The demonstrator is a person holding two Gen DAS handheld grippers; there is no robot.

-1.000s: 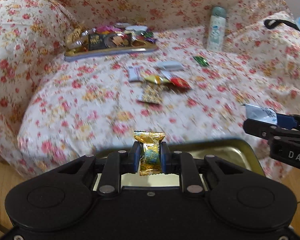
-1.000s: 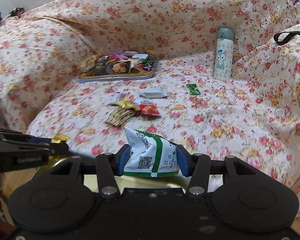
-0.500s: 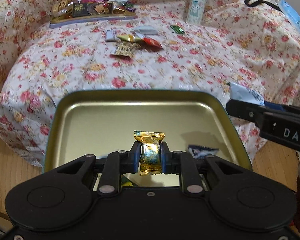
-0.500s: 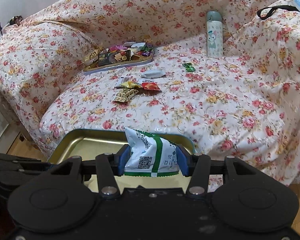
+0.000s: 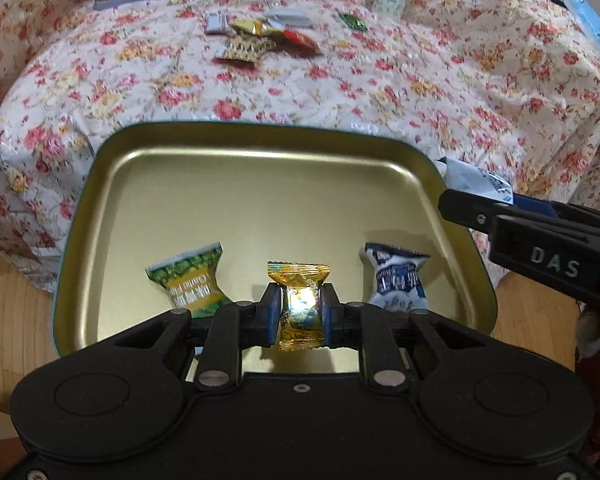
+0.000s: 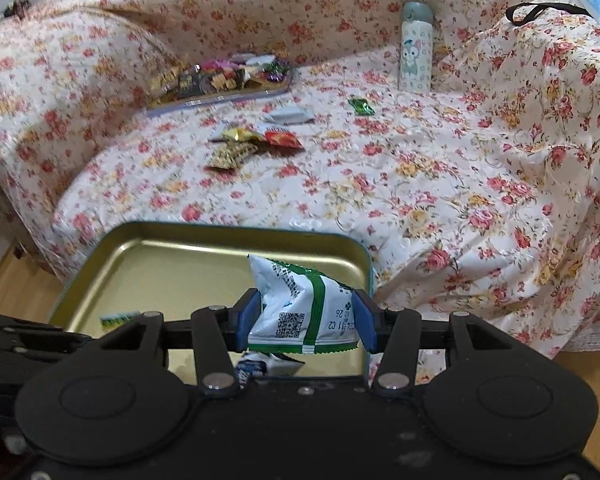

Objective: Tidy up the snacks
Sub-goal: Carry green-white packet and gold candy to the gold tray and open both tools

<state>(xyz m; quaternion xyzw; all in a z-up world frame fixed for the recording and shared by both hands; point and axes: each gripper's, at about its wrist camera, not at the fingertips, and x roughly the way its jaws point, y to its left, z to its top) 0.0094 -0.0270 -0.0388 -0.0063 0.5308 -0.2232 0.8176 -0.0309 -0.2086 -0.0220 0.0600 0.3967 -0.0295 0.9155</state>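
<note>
Your left tongs (image 5: pixel 301 311) are gripping a gold candy (image 5: pixel 300 304) over the gold tray (image 5: pixel 260 184); your right tongs (image 6: pixel 306 322) are clamping a white-green packet (image 6: pixel 300 308).

Home living room, floral-covered sofa (image 6: pixel 420 184), wooden floor (image 5: pixel 16 320)

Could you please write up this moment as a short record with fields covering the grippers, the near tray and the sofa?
left hand-held gripper: shut on a gold foil-wrapped candy, above the tray
right hand-held gripper: shut on a white and green snack packet, over the tray's right side
gold metal tray: holds a green and yellow wrapped candy and a blue and white wrapped candy, apart
floral-covered sofa: loose wrapped snacks, a full far snack tray, an upright pale cartoon bottle
</note>
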